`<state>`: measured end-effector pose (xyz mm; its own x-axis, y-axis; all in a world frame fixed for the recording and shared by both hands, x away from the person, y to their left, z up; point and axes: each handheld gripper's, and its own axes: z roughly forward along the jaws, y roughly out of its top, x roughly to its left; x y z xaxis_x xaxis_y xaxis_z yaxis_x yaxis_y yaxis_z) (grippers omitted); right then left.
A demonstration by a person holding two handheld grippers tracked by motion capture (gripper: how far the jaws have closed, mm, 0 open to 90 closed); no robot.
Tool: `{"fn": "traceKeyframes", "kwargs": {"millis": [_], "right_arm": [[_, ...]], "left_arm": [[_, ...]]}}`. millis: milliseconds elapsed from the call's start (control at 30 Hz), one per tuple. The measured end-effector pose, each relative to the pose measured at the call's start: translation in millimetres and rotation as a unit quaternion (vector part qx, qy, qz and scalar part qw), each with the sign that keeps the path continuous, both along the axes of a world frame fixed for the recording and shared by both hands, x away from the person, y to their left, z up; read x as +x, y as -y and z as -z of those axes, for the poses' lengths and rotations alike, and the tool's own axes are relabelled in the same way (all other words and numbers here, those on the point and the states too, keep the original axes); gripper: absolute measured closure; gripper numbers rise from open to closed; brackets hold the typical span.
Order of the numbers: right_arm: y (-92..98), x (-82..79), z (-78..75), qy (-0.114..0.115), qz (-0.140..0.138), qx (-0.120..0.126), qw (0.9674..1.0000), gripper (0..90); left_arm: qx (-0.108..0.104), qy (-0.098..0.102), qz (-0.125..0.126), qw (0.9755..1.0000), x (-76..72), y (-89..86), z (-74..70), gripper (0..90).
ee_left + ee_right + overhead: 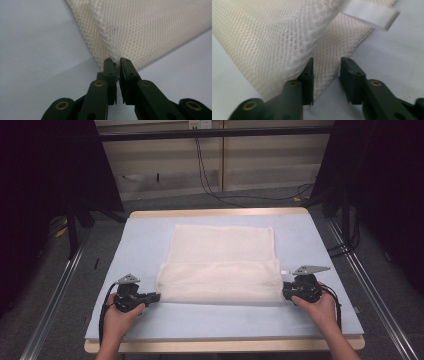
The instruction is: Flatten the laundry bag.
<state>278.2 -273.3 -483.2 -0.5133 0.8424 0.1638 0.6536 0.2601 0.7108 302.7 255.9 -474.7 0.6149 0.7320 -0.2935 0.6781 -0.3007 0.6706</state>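
Two grippers work one folded mesh cloth (220, 270), and the risk sits in how unevenly they have it. At the cloth's left near corner, the left gripper (156, 296) is clamped tight, its jaws pinching the stitched corner seam, which the left gripper view shows squeezed between the pads (110, 68). That grip takes in very little fabric, so a sharp tug could slip the seam out, or stretch the open weave.

Moving across to the cloth's right near corner, the right gripper (286, 291) has its jaws partly apart; in the right gripper view the mesh edge lies between them without the pads pressing on it. If the person lifts now, I judge that only the left corner would rise and the fold would skew or fall open. The jaws could also catch just the top layer, leaving the lower one behind. A white tab (369, 11) sticks out past that right edge and might snag.

As for the cloth itself: cream-white, open-weave netting, soft and limp. It lies in the middle of the pale blue table (145, 245), its near part doubled back over itself into a thicker band, a single flat layer stretching beyond that band toward the far side. The near edge runs straight between both grippers.
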Motion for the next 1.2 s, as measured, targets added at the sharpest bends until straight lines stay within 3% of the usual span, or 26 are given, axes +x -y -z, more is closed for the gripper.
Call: {"fn": "traceKeyframes", "kwargs": {"millis": [67, 167, 233, 400, 467, 567, 633, 667, 733, 767, 800, 833, 867, 900, 1067, 1200], "right_arm": [[0.5, 2.2, 0.7, -0.006, 0.001, 0.008, 1.0000, 84.7], [2.1, 9.4, 1.3, -0.007, 0.004, 0.018, 0.9998, 88.2], [2.2, 11.2, 1.3, -0.007, 0.010, 0.020, 0.9997, 88.2], [9.3, 37.3, 1.2, 0.011, 0.052, 0.024, 0.9983, 88.1], [12.8, 47.4, -0.1, -0.008, 0.056, 0.046, 0.9973, 84.6], [20.2, 44.4, -10.6, 0.014, 0.067, 0.060, 0.9959, 77.2], [21.2, 42.0, -12.6, 0.016, 0.067, 0.063, 0.9956, 77.9], [21.8, 34.2, -16.6, 0.017, 0.049, 0.076, 0.9957, 78.1], [21.0, 29.9, -17.6, 0.019, 0.040, 0.079, 0.9959, 78.6], [18.9, 21.1, -17.8, 0.016, 0.010, 0.082, 0.9964, 75.7], [18.9, 21.1, -17.8, 0.016, 0.010, 0.082, 0.9964, 75.7], [14.0, 10.5, -17.0, 0.028, -0.028, 0.044, 0.9983, 75.4], [14.0, 10.5, -17.0, 0.028, -0.028, 0.044, 0.9983, 75.4], [12.1, 0.8, -12.9, 0.027, -0.054, 0.045, 0.9972, 76.2], [11.8, -9.1, -5.7, 0.030, -0.084, 0.023, 0.9958, 77.8], [12.9, -12.9, -2.4, 0.023, -0.085, 0.008, 0.9961, 77.9]], "left_arm": [[-0.001, -0.002, -0.003, 1.0000, 0.6, 1.5, 0.1, 83.8], [0.004, 0.004, -0.006, 1.0000, 3.1, 4.5, -0.4, 83.9], [0.002, 0.008, -0.014, 0.9999, 5.4, 7.0, -0.4, 83.9], [0.007, 0.024, -0.019, 0.9995, 21.6, 20.6, 0.2, 84.1], [0.006, 0.023, -0.019, 0.9995, 24.4, 22.6, 0.5, 84.1], [-0.004, 0.019, -0.015, 0.9997, 21.5, 17.8, 0.1, 84.0], [-0.008, 0.018, -0.017, 0.9997, 19.7, 17.9, 0.4, 84.1], [-0.002, 0.020, -0.014, 0.9997, 18.7, 18.0, 0.1, 84.0], [0.002, 0.020, -0.016, 0.9997, 16.1, 19.8, 0.1, 83.9], [0.008, 0.022, -0.015, 0.9996, 14.2, 20.9, -0.1, 83.6], [0.008, 0.022, -0.015, 0.9996, 14.2, 20.9, -0.1, 83.3], [0.011, 0.020, -0.014, 0.9996, 12.4, 23.0, 0.3, 82.6], [0.015, 0.020, -0.011, 0.9996, 11.6, 23.9, 0.7, 82.6], [0.018, 0.021, -0.011, 0.9996, 10.8, 24.4, 1.0, 82.2], [0.010, 0.016, -0.018, 0.9997, 5.8, 20.5, 1.3, 81.0], [0.004, 0.014, -0.019, 0.9997, 1.6, 15.6, -1.4, 77.7]]}}
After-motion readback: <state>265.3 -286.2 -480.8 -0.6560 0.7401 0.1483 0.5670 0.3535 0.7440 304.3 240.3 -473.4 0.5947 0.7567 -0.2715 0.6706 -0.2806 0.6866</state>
